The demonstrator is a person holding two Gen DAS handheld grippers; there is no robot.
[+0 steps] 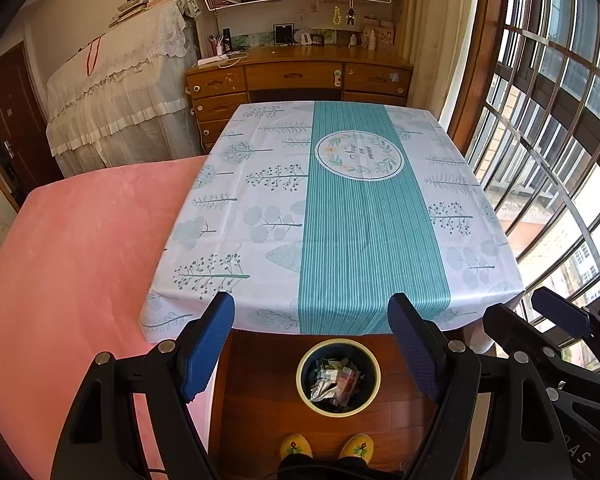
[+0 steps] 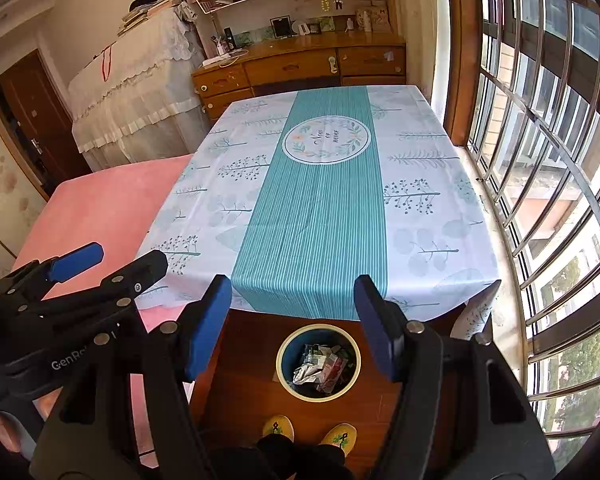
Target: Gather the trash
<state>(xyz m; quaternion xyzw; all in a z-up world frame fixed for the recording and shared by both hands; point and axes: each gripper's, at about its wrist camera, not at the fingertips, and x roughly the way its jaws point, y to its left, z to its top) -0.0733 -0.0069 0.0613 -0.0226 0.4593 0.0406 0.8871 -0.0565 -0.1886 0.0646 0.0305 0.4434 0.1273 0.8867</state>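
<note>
Hovering side by side above the near edge of the surface, both tools point down toward the floor; the left hand-held gripper (image 1: 312, 320) has its blue-padded jaws spread wide with nothing between them, and the right hand-held gripper (image 2: 294, 306) stands parted too, a little narrower, also empty. Below them, on the dark reddish wooden floor (image 1: 260, 412), sits the round dark-blue waste bin with a cream rim (image 1: 339, 377), just in front of the surface's edge; inside it lies the crumpled paper and wrapper trash (image 1: 334, 384), white and pinkish scraps piled together. The surface wears a white tablecloth with a teal striped band and tree prints (image 1: 340, 208); its top shows only cloth. A pink bedspread (image 1: 80, 260) lies to the left, touching the cloth's side; the person's yellow embroidered slippers (image 1: 296, 446) stand near the bin.
</note>
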